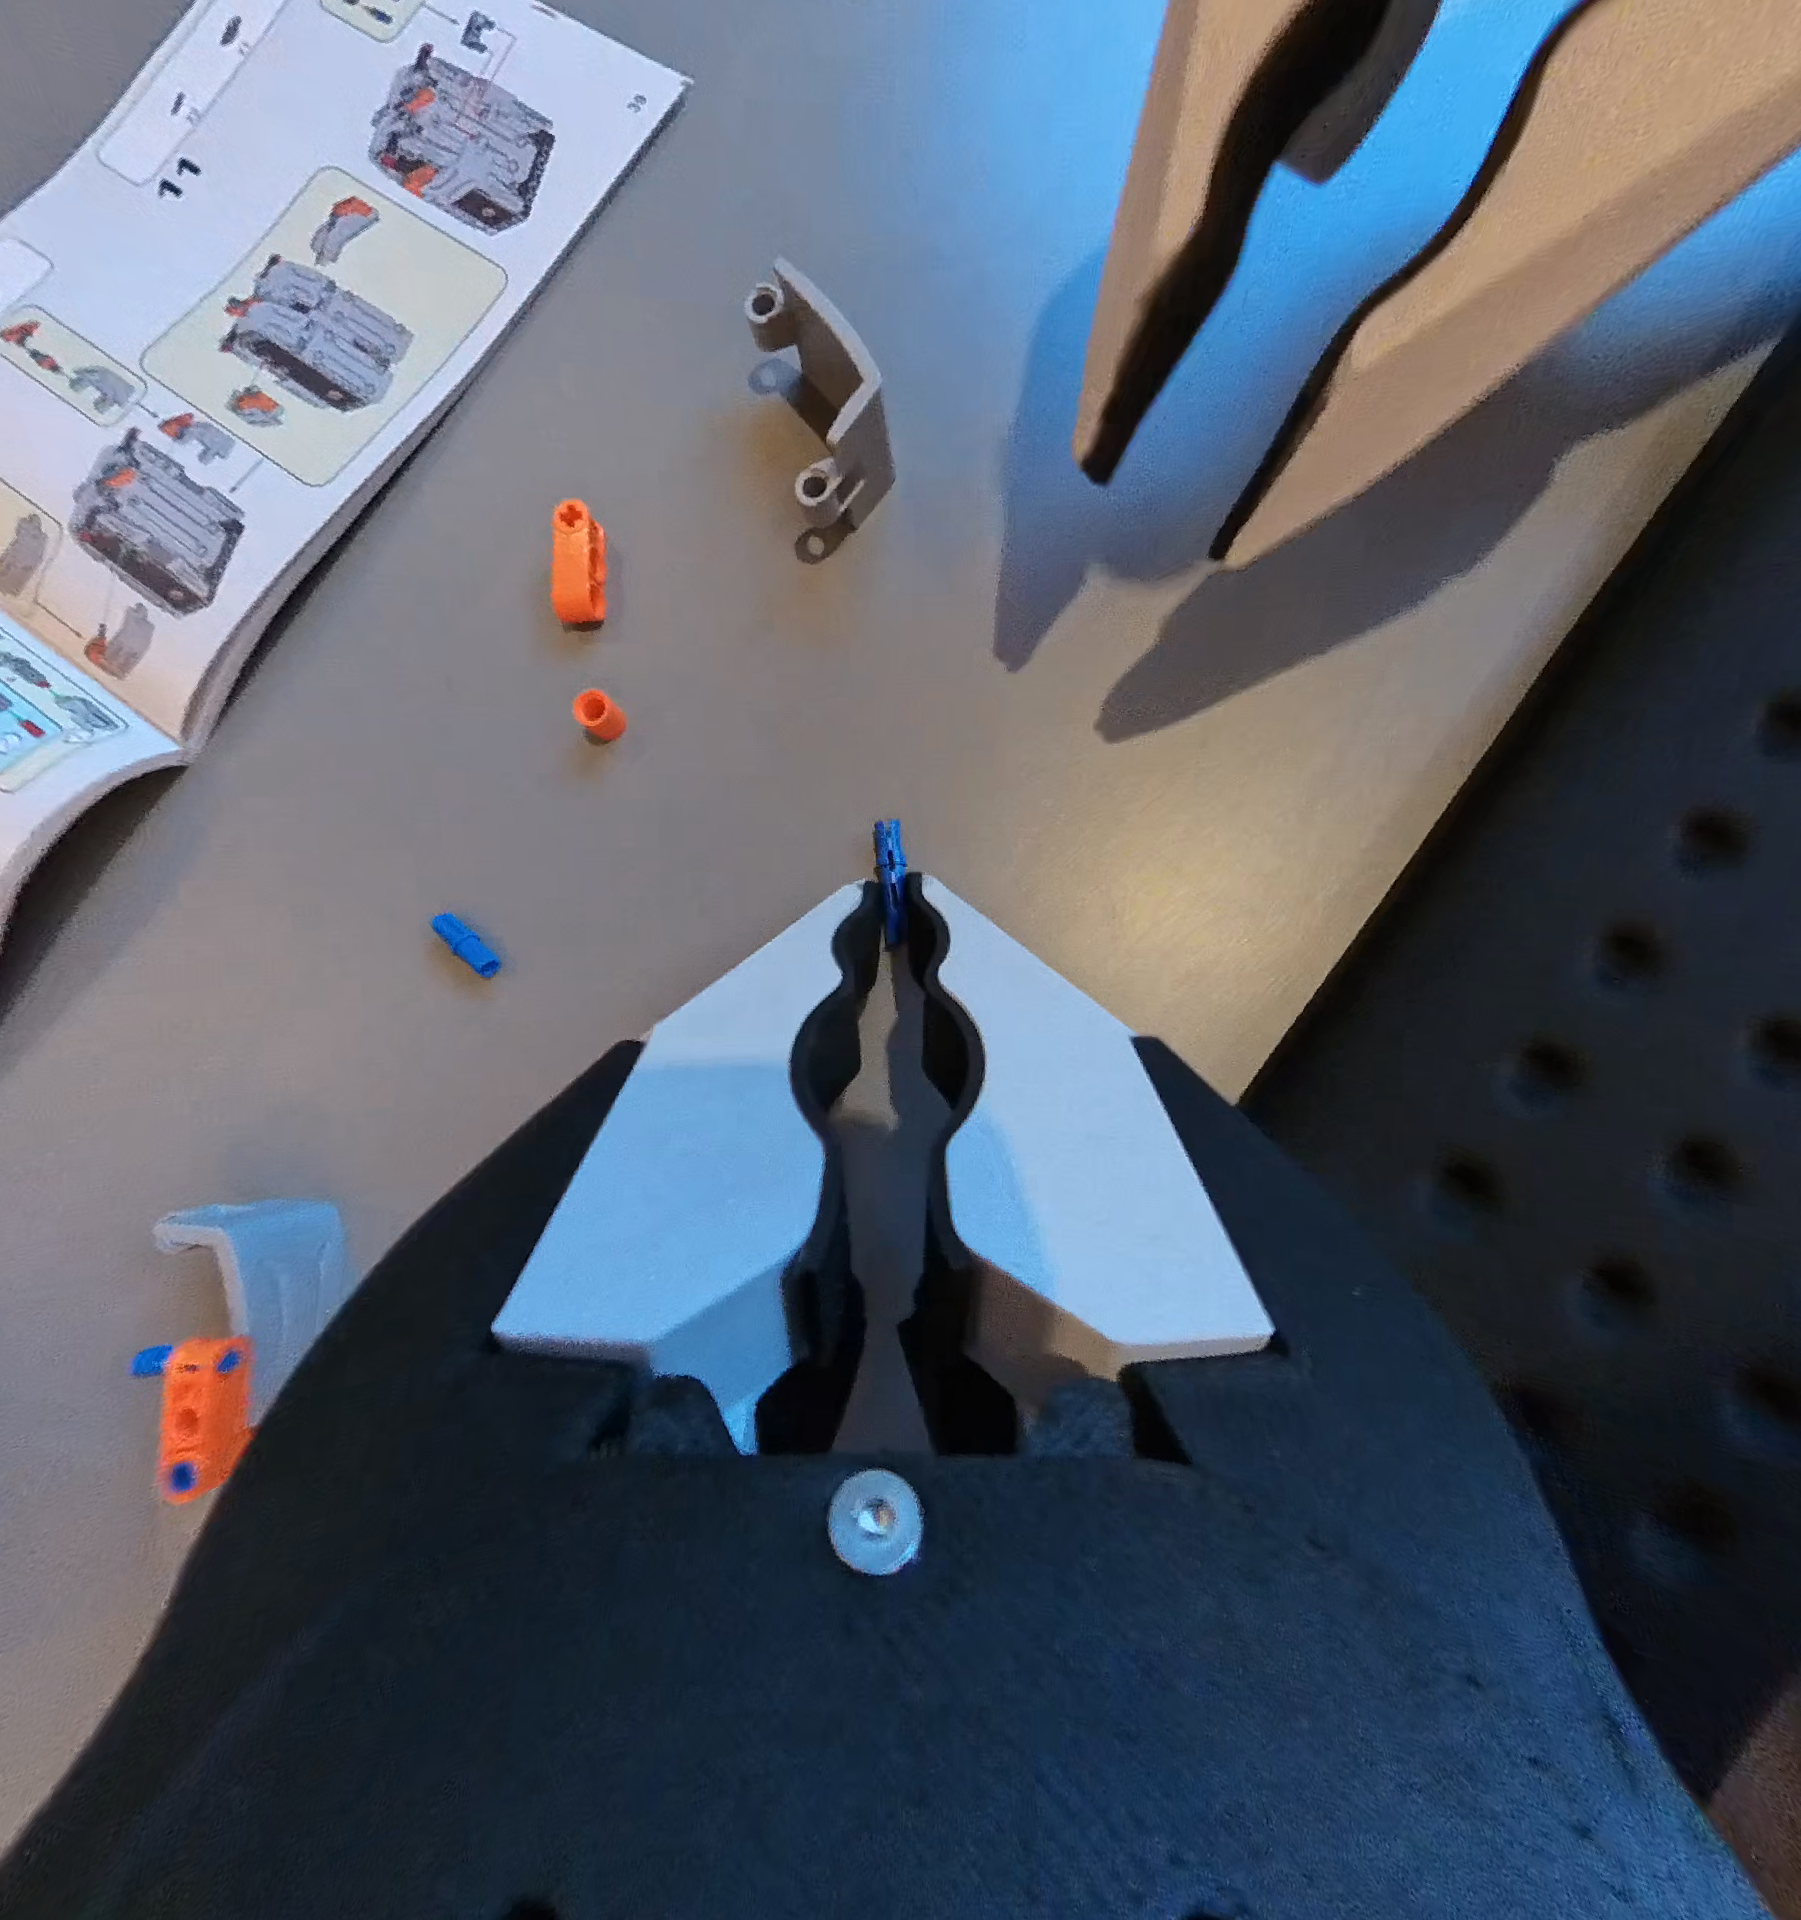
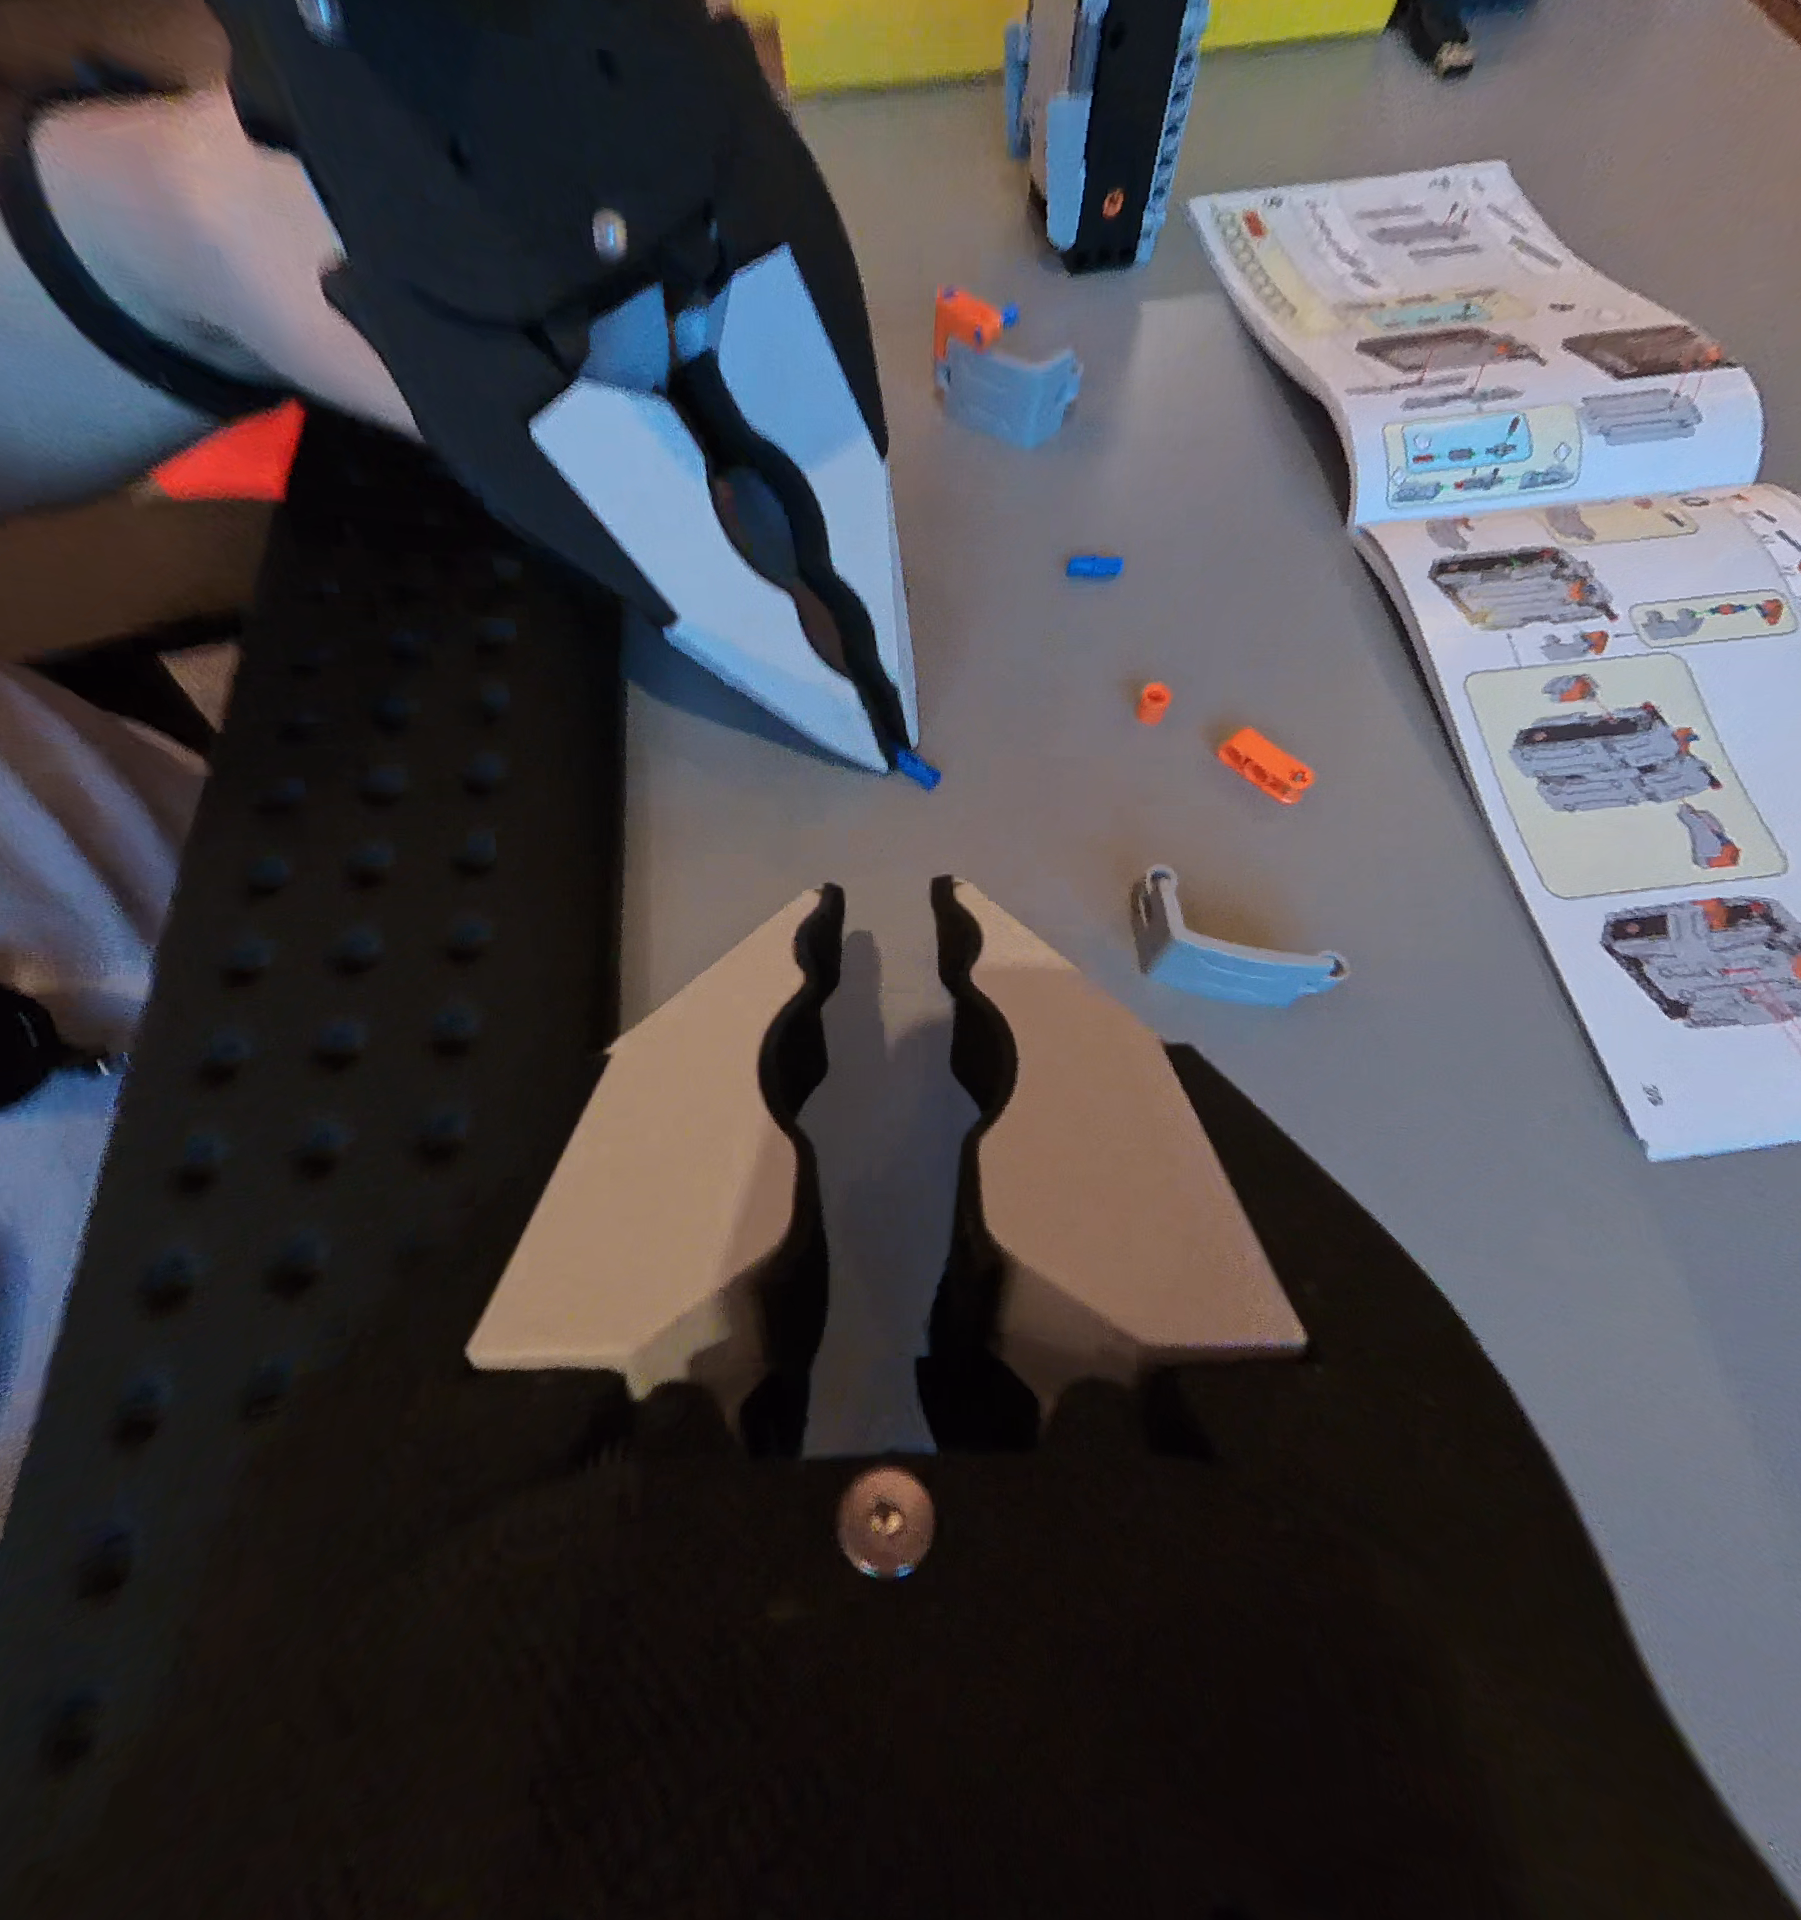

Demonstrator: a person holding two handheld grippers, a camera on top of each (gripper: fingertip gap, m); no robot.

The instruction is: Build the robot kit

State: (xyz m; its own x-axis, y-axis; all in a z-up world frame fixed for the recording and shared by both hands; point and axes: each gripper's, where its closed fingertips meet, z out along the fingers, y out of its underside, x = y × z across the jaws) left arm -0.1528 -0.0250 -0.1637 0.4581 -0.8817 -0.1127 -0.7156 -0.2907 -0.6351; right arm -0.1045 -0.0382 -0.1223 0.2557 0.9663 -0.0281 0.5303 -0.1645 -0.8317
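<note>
The left gripper (image 1: 890, 891) pinches a small blue plastic connector pin (image 1: 889, 868) between its fingertips, low over a grey table (image 1: 1031, 831). The right gripper (image 2: 885, 888) hovers nearby, fingers spread and empty. On the table lie a second blue pin (image 1: 466, 944), an orange plastic bushing (image 1: 598, 714), an orange plastic connector (image 1: 578, 562), a curved grey plastic panel (image 1: 825, 405) and an open instruction booklet (image 1: 200, 343).

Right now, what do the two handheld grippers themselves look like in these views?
Both look alike. The left gripper and right gripper each have a matte black, textured, wedge-shaped body with one silver screw near its centre. Two pale grey, flat-faced fingers taper to narrow tips, lined inside with wavy black pads. No cables or markings show.
</note>
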